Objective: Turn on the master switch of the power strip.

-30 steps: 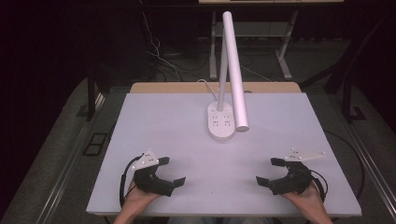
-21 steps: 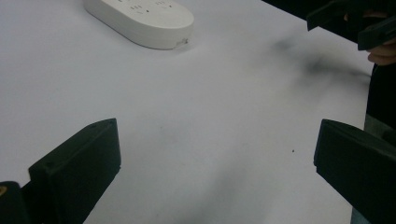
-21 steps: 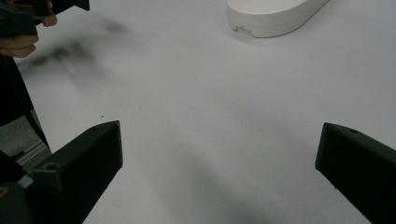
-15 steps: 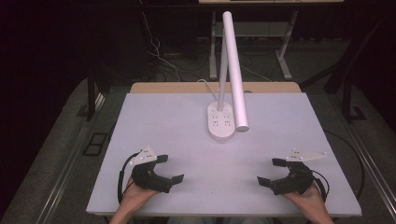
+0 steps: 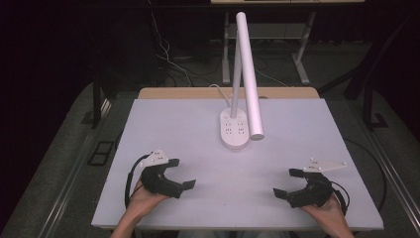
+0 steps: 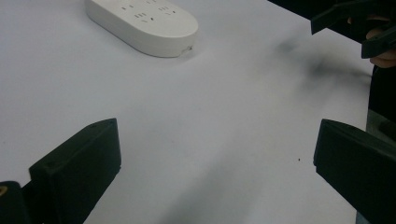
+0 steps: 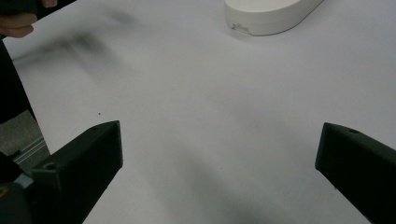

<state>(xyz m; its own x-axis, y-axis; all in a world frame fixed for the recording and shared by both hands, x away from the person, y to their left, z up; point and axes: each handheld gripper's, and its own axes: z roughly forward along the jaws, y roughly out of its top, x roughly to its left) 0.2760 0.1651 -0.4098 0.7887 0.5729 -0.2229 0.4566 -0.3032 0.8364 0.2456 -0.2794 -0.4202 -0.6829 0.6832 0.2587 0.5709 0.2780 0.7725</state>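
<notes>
Left tongs (image 5: 182,174), right tongs (image 5: 288,182) agape, lamp (image 5: 235,130) between

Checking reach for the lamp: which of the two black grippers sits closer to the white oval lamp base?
The left gripper, by a modest margin. It lies nearer the white oval lamp base; the right gripper sits lower and farther out toward the table's near edge.

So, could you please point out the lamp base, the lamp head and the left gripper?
lamp base (image 5: 234,130): high view, top of the oval white base.
lamp head (image 5: 249,74): high view, middle of the long white bar.
left gripper (image 5: 181,173): high view, midway between its open fingertips.
</notes>
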